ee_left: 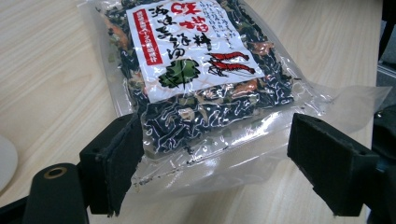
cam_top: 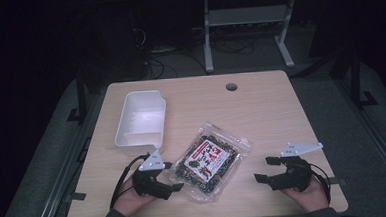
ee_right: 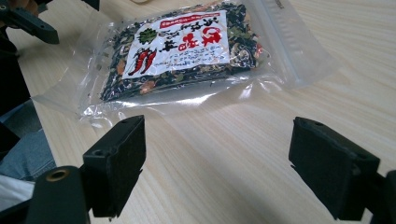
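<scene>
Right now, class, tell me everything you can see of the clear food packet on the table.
The clear food packet is a flat, see-through plastic pouch of dark dried flakes with orange and pale bits. A white label with red print, red shrimp and a green leaf covers its middle. It looks sealed and lies flat, askew, on the wooden table, near the white tub. The left hand-held gripper has open jaws either side of its near edge, not pressing it.

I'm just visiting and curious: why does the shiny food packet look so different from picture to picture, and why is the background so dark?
High view: the table is lit, the room behind nearly black, and the packet looks small and soft. Left gripper view: the packet is close, its clear film catching white glare. Right gripper view: a bright glare streak along the packet's near edge; the near black jaws look blurred.
</scene>
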A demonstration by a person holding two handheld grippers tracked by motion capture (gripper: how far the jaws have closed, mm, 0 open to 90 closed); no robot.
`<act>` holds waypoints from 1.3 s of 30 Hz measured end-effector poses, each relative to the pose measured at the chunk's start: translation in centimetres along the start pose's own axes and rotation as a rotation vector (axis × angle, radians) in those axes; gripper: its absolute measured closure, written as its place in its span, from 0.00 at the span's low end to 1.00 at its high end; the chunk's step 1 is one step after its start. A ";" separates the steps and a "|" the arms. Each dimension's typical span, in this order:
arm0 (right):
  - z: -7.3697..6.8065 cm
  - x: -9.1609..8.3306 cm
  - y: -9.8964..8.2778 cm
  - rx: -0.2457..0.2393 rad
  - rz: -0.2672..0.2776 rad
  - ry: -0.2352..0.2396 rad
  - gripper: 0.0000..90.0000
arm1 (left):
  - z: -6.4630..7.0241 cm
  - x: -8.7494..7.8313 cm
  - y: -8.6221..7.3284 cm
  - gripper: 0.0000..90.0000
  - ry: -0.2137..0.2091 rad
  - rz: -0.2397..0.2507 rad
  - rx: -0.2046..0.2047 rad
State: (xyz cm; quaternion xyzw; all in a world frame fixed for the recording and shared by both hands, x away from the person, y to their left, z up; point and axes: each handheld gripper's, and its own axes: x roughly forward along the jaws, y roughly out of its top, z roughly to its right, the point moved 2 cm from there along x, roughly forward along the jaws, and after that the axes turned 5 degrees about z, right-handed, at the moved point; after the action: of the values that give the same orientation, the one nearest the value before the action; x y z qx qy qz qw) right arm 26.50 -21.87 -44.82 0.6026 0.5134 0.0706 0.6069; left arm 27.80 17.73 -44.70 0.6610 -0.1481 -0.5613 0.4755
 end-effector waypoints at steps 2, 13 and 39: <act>0.1 0.3 0.4 -0.005 -0.006 0.008 0.20 | 0.0 0.0 0.1 0.20 0.001 0.000 0.002; 1.0 1.9 3.4 -0.032 -0.027 -0.016 0.20 | -0.4 0.3 0.5 0.22 0.021 -0.008 0.011; 5.7 6.1 6.4 0.089 -0.124 -0.167 0.33 | -1.5 1.5 0.3 0.35 0.057 -0.057 -0.001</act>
State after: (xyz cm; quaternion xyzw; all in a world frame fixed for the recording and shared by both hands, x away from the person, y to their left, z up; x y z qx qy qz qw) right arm 36.82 -19.64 -44.46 0.5998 0.4999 -0.0404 0.6235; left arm 29.70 17.19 -45.47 0.6803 -0.1155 -0.5557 0.4638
